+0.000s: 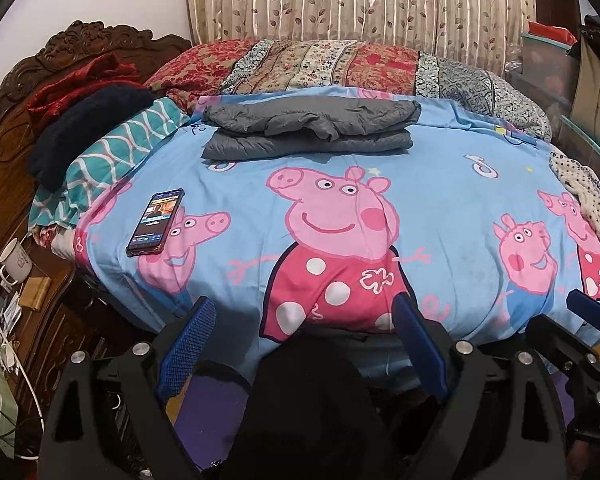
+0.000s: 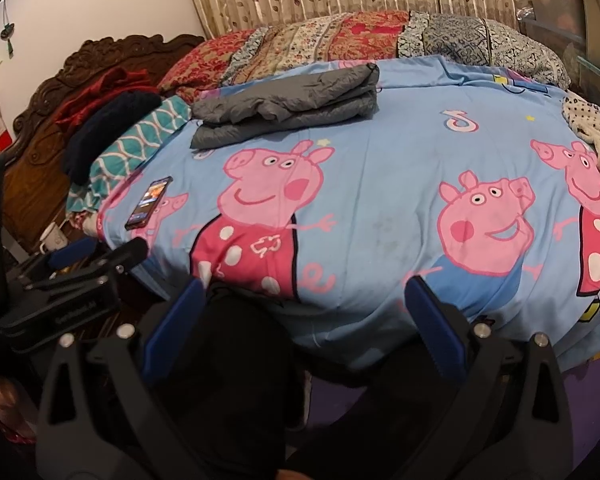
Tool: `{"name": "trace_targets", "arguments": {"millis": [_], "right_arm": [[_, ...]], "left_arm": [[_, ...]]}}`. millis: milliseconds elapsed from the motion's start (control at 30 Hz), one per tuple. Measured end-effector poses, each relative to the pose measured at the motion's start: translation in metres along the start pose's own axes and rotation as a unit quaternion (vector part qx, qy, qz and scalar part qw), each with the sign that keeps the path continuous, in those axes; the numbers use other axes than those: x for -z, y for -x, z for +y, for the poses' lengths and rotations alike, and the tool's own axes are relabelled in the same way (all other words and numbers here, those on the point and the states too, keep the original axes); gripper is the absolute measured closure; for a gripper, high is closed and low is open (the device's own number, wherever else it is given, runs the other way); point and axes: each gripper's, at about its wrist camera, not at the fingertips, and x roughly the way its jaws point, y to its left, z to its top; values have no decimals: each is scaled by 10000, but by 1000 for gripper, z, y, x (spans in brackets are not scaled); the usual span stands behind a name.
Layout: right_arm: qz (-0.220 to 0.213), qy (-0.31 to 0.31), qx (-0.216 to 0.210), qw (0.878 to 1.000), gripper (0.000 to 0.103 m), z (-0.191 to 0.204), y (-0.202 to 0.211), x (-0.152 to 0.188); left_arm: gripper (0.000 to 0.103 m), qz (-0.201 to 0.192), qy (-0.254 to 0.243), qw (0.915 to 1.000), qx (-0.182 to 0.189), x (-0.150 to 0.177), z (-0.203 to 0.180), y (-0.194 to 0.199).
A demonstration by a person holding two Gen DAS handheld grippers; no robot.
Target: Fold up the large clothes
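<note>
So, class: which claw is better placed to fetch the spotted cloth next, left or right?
Right, probably. The spotted cloth lies at the right edge of the bed, nearer the right claw; the left claw sits farther left.

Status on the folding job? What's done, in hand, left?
Done: grey garment lies folded in a neat stack at the far side of the bed. In hand: nothing; left gripper and right gripper sit at the near edge with jaws apart and empty. Left: likely the crumpled polka-dot garment at the right edge, and maybe the dark clothes heaped by the headboard.
</note>
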Motion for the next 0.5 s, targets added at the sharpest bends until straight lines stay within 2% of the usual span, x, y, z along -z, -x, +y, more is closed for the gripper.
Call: {"name": "trace_targets", "arguments": {"millis": [500], "right_arm": [[32,-25,-12,10000,6,1,-1,2]], "left_arm": [[72,77,62,9999,-123,4,3,-1]]}}
